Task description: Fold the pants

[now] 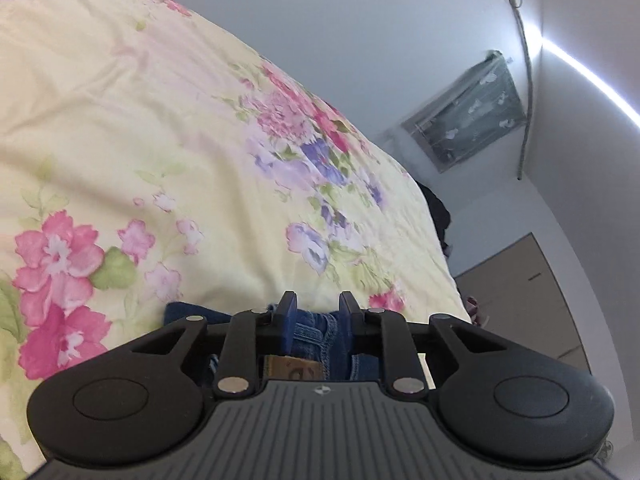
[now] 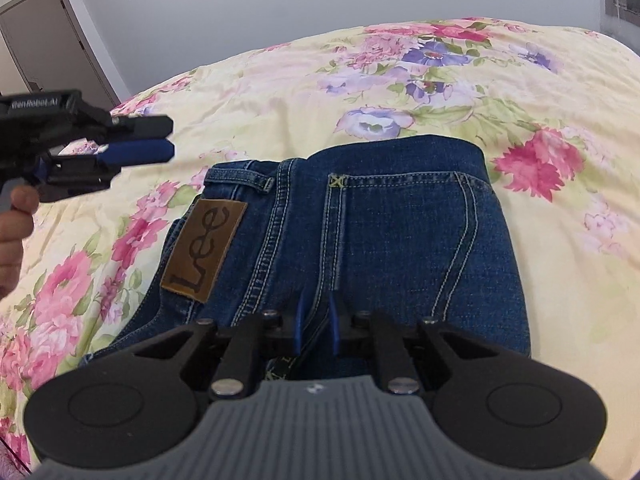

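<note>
Blue denim jeans [image 2: 360, 232] lie folded in a compact stack on the floral bedspread [image 2: 280, 92], with a brown leather Lee patch [image 2: 204, 250] facing up at the left. My right gripper [image 2: 318, 322] hovers over the near edge of the stack, jaws a little apart and holding nothing. My left gripper [image 2: 160, 136] shows in the right wrist view at the left, above the bedspread and clear of the jeans; its jaws look closed and empty. In the left wrist view the left gripper [image 1: 318, 312] sits over a sliver of the jeans [image 1: 316, 336].
The yellow floral bedspread [image 1: 120, 140] covers the whole bed. A grey wall lies beyond, with a door [image 2: 44, 40] at the far left and a window [image 1: 468, 116]. Dark clothing [image 1: 438, 212] lies past the bed's edge.
</note>
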`<state>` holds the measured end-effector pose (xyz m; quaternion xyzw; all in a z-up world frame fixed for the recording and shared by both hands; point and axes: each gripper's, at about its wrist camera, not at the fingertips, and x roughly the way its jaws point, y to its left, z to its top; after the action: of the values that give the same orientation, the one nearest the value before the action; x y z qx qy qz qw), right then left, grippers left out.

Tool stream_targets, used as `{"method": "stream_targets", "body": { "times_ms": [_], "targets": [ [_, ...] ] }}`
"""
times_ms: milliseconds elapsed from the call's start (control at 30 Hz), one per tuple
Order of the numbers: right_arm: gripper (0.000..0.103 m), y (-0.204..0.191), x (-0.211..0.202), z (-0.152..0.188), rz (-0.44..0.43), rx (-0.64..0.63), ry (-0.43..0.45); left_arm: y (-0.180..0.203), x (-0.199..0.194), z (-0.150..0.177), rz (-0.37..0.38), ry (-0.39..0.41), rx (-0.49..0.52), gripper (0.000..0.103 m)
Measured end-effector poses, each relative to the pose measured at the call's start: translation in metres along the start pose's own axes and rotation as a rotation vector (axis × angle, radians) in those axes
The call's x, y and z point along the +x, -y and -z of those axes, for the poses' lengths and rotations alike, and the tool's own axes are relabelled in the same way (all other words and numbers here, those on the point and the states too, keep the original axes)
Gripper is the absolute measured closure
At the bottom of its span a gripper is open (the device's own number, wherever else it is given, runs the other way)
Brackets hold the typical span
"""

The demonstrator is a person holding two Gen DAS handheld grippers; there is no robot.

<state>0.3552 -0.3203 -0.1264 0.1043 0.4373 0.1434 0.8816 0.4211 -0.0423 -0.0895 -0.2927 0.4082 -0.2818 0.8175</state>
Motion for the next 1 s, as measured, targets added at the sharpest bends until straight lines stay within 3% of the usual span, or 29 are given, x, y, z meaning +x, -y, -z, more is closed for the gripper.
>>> {"method": "stream_targets", "body": {
  "times_ms": [133,267,633,800,867,1000],
  "targets": [
    [0.094,-0.002,0.002,0.001,0.01,-0.002,0.001,0.002,0.006,0.01,-0.035,-0.091,0.016,0.077],
    [0.094,0.002,0.002,-0.001,0.0,0.02,-0.004,0.003,0.02,0.029,-0.084,-0.114,0.031,0.056],
    [0.094,0.013,0.003,-0.002,-0.054,0.047,-0.015,-0.008,0.067,0.032,-0.132,-0.123,0.049,0.054],
    [0.095,0.024,0.005,0.001,-0.092,0.101,-0.006,0.001,0.058,0.04,-0.128,-0.085,0.099,0.082],
    [0.095,0.024,0.002,0.0,-0.095,0.111,-0.004,0.021,0.047,0.04,-0.137,-0.066,0.176,0.089],
    [0.092,0.019,-0.014,-0.007,-0.128,0.122,0.012,0.061,0.02,0.038,-0.169,-0.048,0.351,0.091]
  ]
}}
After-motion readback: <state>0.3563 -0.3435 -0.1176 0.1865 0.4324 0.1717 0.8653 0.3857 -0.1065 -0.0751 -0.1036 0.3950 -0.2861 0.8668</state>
